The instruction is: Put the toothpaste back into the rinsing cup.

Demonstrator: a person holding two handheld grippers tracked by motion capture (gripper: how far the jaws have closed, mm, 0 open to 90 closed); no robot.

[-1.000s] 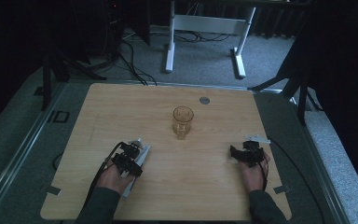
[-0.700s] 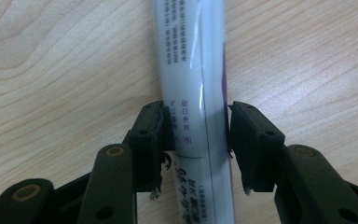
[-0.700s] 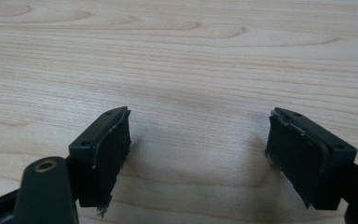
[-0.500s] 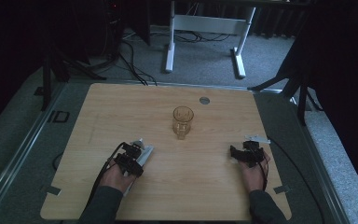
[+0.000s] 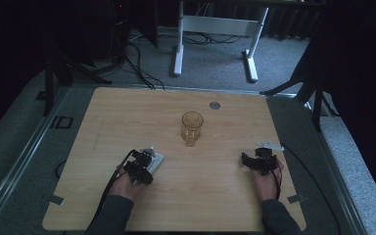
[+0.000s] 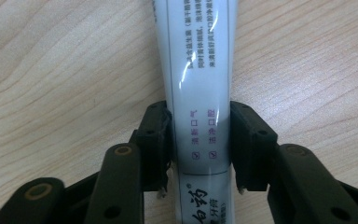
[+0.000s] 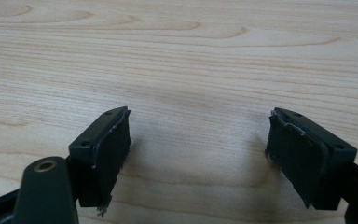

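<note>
White toothpaste tube pinched in left claw; right claw spread wide over bare wooden table.

My left gripper was black: two blocky jaws on hinged links, with brass-coloured pivot pins and small dark screw holes. My right gripper was built alike, its dark pads frayed pale at the edges. From above, each carried a pale grey plate, and a black cable trailed back along my grey sleeves.
</note>
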